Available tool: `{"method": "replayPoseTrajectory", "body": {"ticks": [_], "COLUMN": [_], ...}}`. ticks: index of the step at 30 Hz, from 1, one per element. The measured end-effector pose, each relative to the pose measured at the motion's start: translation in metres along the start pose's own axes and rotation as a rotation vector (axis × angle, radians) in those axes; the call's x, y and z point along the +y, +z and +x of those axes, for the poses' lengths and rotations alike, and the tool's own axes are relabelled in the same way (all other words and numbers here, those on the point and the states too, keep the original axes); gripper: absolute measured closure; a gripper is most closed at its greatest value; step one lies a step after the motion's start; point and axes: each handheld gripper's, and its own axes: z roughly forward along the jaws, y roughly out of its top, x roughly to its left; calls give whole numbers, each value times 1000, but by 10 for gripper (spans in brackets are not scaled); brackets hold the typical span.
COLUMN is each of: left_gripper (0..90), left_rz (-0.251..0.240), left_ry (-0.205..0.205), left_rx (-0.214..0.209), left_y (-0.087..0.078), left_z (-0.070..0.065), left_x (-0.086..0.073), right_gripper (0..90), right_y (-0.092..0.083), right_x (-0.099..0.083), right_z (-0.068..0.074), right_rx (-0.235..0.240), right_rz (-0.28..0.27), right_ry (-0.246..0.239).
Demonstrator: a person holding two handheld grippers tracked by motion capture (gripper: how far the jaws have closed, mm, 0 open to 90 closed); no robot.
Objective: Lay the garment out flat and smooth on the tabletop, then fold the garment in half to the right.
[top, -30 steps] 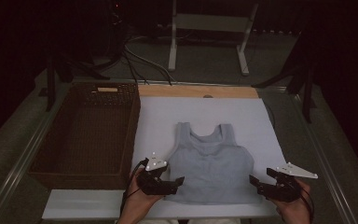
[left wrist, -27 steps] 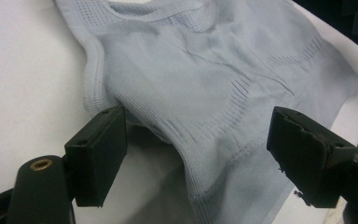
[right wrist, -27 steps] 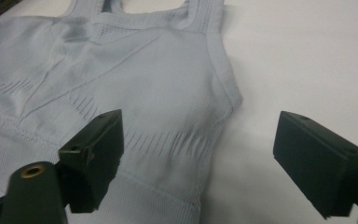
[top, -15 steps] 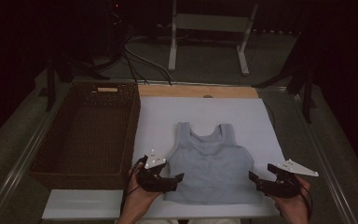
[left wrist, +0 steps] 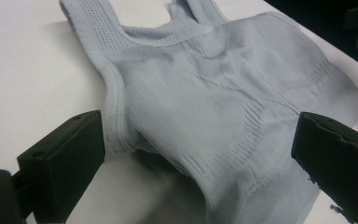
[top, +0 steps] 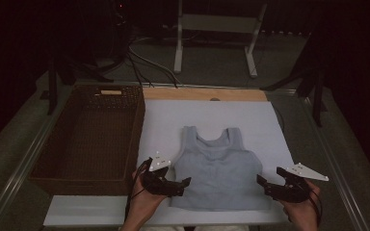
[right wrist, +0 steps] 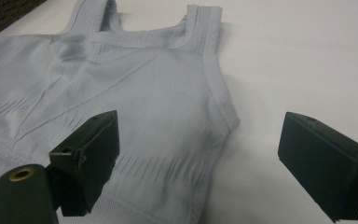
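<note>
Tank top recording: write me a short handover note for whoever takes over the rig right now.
Left gripper: open, jaws just opened wider, at the tank top's left side, the top's edge between the jaws but not pinched.
Right gripper: open, at the top's right side, holding nothing.
Tank top: flat on the white mat, straps away from the person. Basket stands left of the mat.
Done: top laid out.
Left: probably grip both sides and fold or move it.
</note>
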Motion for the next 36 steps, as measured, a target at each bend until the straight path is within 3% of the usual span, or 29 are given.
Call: {"method": "replayPoseTrajectory", "body": {"ticks": [17,32,36], "left_gripper": [44,47,124], "left_rz": [23,103,109], "left_ry": [-33,-74,-88], "left_rx": [40,7,-15], "left_y": [12,24,25], "left_z": [17,16,16], "left_x": [-9,-18,-20], "right_gripper": [131,133,133], "right_y": [3,3,2], "right_x": [1,-1,-1], "right_z": [1,1,1], "right_rx": [-8,-11,-12], "right_rz": [-7,-14,-19], "right_ry": [-3,-8,-10]}}
